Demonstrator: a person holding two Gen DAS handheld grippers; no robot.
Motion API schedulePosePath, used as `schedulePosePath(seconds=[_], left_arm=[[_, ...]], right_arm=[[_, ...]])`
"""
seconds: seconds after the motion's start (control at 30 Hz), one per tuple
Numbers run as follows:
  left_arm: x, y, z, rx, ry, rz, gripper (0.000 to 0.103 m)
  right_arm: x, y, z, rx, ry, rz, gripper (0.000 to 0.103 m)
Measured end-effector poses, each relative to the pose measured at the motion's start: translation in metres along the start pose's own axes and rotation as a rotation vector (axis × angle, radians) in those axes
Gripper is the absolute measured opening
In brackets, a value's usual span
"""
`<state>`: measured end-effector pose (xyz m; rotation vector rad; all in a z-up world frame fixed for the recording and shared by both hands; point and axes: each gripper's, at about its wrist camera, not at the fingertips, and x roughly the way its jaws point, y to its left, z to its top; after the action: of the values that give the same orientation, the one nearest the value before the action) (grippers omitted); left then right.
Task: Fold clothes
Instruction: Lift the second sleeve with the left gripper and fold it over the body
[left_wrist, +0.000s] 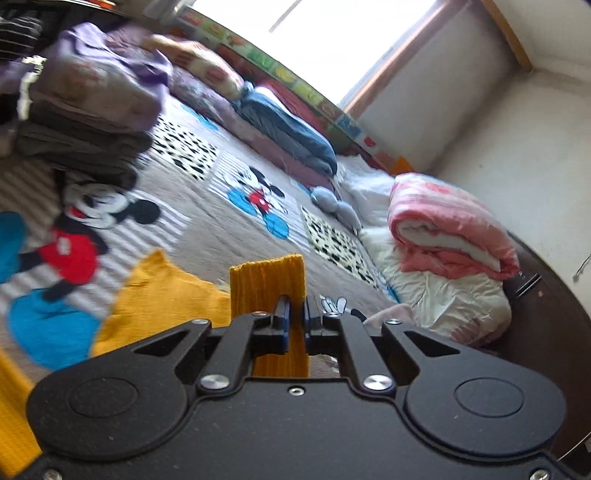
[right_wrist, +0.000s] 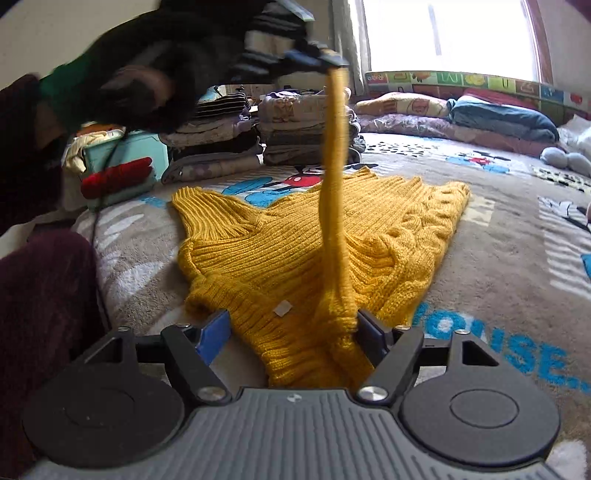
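Nearest to us, the right tool (right_wrist: 291, 332) sits low over the bed with its jaws spread wide, straddling the near edge of the yellow sweater (right_wrist: 295, 251); it grips nothing, though the knit bunches against its right finger. The sweater lies flat on the cartoon bedspread (right_wrist: 498, 229), its body running away from this tool toward the stacks of folded clothes (right_wrist: 280, 125) at the far side.

From just ahead of the right tool a sleeve (right_wrist: 334, 184) rises steeply as a taut band, its long axis nearly upright, up to the left tool (right_wrist: 325, 61), which hangs high above the sweater. In the left wrist view that tool (left_wrist: 295, 314) is clamped on the ribbed cuff (left_wrist: 267, 284), which stands up between the blue pads.

So the sleeve's root is at the right tool and its free end is with the left. We judge that the coming move turns on the left tool carrying the cuff across the body, while the right one is placed to pin the near edge.

Farther off lies a rolled pink quilt (left_wrist: 450, 229).
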<state>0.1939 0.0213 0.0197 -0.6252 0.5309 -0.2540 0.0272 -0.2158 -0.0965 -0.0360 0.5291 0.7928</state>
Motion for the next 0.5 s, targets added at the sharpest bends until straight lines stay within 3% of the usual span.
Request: schedulePosePath(seconds=[0.23, 0.5], left_arm=[[0.078, -0.014, -0.008, -0.019, 0.082, 0.049, 0.004], [0.130, -0.010, -0.024, -0.031, 0.127, 0.122, 0.004]], right_arm=[[-0.004, -0.019, 0.000, 0.147, -0.012, 0.065, 0.074], [-0.007, -0.038, -0.001, 0.277, -0.028, 0.119, 0.074]])
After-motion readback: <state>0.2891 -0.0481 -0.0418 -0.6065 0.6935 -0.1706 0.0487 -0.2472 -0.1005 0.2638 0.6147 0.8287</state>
